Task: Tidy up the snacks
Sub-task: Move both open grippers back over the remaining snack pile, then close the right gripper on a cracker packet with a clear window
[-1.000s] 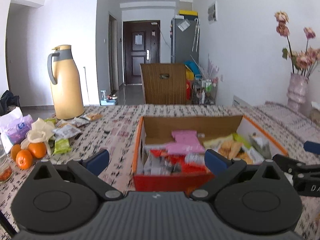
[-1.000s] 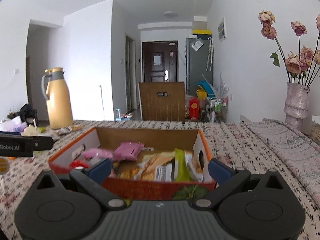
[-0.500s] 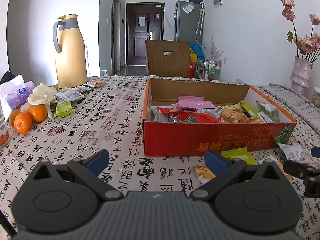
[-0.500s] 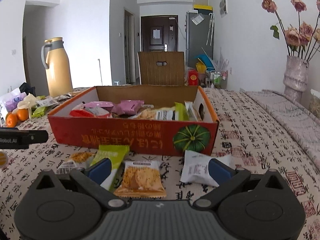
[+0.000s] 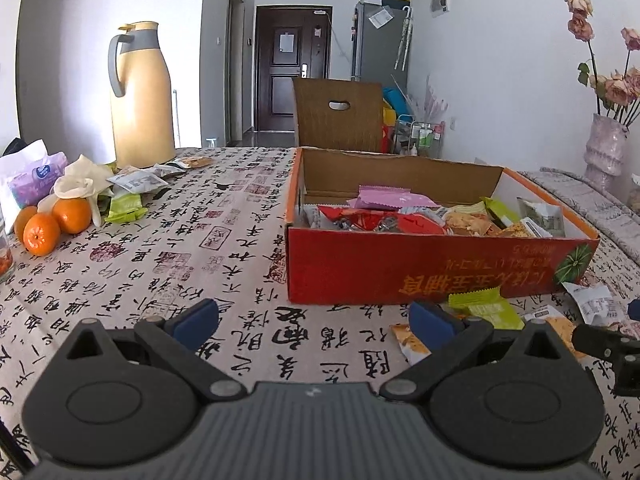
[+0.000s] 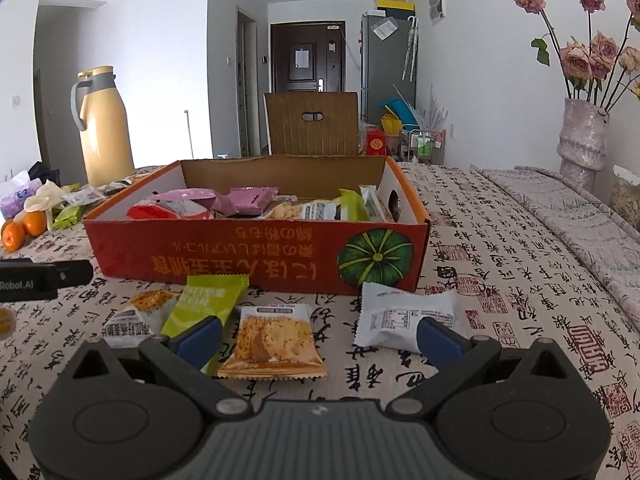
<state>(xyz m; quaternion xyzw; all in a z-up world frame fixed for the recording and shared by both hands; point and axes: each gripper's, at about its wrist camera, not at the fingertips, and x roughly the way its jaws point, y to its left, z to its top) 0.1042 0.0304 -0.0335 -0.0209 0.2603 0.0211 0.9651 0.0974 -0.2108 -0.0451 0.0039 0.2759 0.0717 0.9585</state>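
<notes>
Red pumpkin-print box on counter already part-filled with snack packets. Four packets left just before it: orange cracker packet, green packet, white packet. More beside thermos. Right gripper and left gripper: jaws wide apart, empty.

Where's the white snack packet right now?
In the right wrist view the white snack packet lies flat on the tablecloth, just in front of the red box below its pumpkin picture, right of the orange packet.
</notes>
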